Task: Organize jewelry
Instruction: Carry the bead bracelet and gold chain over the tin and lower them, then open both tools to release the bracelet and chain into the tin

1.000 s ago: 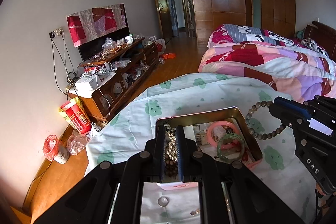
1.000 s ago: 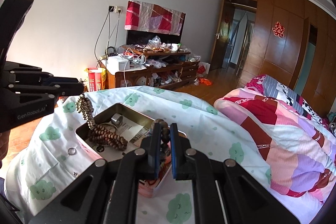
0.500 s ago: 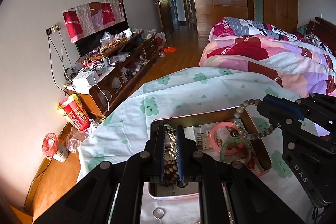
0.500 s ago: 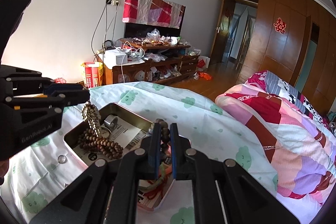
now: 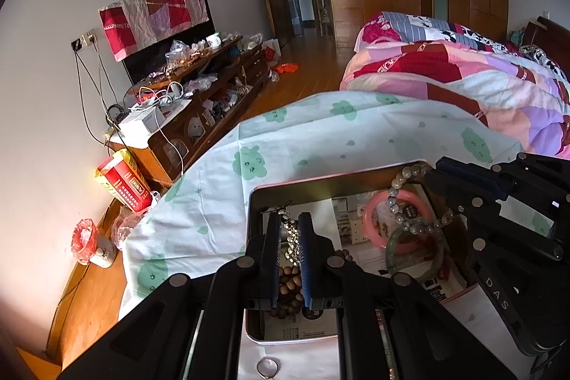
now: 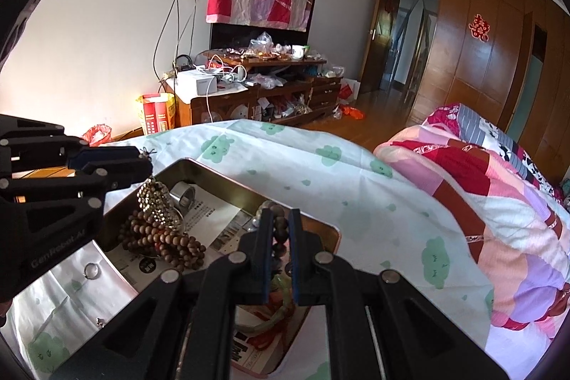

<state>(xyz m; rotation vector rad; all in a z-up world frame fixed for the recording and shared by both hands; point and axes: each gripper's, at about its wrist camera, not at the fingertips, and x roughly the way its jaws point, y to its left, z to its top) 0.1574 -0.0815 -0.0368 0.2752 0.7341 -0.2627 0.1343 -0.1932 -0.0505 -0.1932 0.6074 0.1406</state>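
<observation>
Left gripper: pinching sparkly bead strand, pitched down over tin.
Right gripper: pinching grey bead bracelet, at 3 o'clock.
Surface: cloud-print cloth.

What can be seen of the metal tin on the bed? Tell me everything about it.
The metal tin is a shallow, lidless rectangular box with rounded corners, a dull gold inside and a pinkish outer rim. It lies flat on the cloud-print sheet. Printed paper lines its floor. Inside lie a pink bangle, a green bangle, brown wooden beads and a silver ring. The left gripper holds a sparkly chain over it, the right gripper a grey bead bracelet.
</observation>
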